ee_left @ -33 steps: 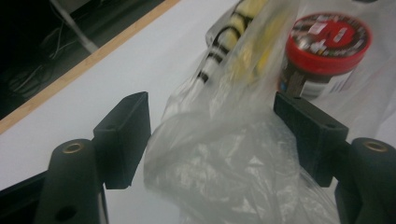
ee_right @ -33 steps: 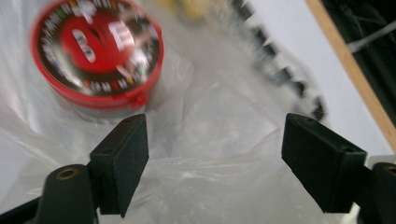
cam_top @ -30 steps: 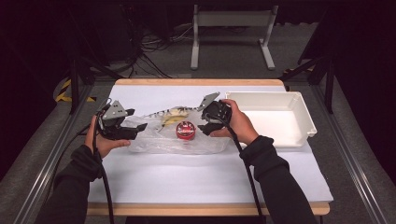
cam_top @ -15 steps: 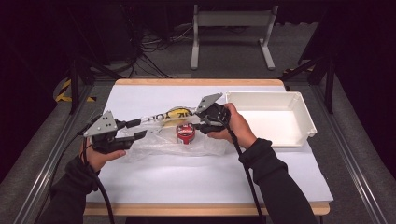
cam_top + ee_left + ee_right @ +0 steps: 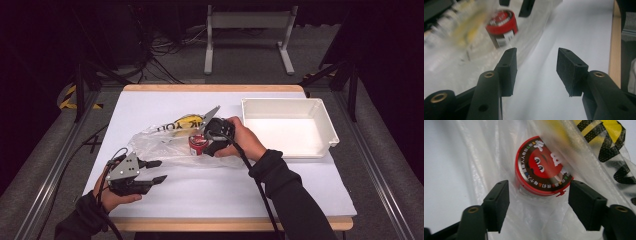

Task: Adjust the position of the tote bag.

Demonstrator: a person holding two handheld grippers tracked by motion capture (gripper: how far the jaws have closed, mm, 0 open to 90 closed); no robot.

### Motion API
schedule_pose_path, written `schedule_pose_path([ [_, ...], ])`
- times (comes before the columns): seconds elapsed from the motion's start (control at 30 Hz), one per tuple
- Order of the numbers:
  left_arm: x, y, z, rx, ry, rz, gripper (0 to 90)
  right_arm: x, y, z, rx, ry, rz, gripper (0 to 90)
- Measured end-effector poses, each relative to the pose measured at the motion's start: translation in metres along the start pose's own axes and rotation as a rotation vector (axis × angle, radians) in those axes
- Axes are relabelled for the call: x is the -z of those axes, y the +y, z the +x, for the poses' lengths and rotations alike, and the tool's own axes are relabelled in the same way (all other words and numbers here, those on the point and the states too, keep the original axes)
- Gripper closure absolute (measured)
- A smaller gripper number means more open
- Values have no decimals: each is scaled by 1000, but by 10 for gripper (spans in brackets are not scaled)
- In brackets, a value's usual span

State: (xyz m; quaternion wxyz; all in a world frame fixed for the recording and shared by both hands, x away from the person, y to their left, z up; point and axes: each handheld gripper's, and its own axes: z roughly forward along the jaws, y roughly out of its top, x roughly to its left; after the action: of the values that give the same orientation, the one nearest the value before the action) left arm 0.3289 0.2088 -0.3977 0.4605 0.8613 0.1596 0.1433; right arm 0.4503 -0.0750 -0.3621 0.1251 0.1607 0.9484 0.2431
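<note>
A small can with a red lid (image 5: 197, 145) stands inside a clear plastic bag (image 5: 160, 140) printed in yellow and black, on the white table. My right gripper (image 5: 204, 143) is at the can. Its jaws have just been opening and stand open, the can (image 5: 541, 167) partly between the tips with gaps on both sides and bag film (image 5: 486, 157) under them. My left gripper (image 5: 157, 171) is at the near left, off the bag. Its jaws have just been opening, and between them (image 5: 536, 67) is bare table. The can (image 5: 502, 27) lies ahead to their left.
A white tray (image 5: 320, 150) stands at the right of the table, beside the hand that holds my right gripper. The table's wooden front edge (image 5: 615, 50) runs close to the left gripper. White tabletop (image 5: 225, 200) lies between the bag and that edge.
My left gripper has drawn away from the bag's left side, out to the left and then back toward the table's near edge. My right gripper has shifted only slightly beside the can.
</note>
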Motion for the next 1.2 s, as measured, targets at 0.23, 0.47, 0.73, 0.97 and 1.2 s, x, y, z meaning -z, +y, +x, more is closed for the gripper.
schedule_pose_path([
  [0.23, -12, -28, 0, 60, 77, -15, 371, -11, 8, -5, -44, -17, 17, 221],
  [0.47, -13, -38, 12, 108, 135, -32, 298, -19, 18, -11, -87, 10, 21, 195],
  [0.73, -16, -44, 23, 152, 164, -42, 300, -32, 24, -18, -145, 62, 44, 203],
  [0.97, -19, -48, 23, 161, 172, -36, 265, -32, 28, -17, -147, 73, 61, 257],
  [1.2, -26, -53, 23, 157, 179, -7, 242, -29, 30, -15, -129, 54, 94, 259],
])
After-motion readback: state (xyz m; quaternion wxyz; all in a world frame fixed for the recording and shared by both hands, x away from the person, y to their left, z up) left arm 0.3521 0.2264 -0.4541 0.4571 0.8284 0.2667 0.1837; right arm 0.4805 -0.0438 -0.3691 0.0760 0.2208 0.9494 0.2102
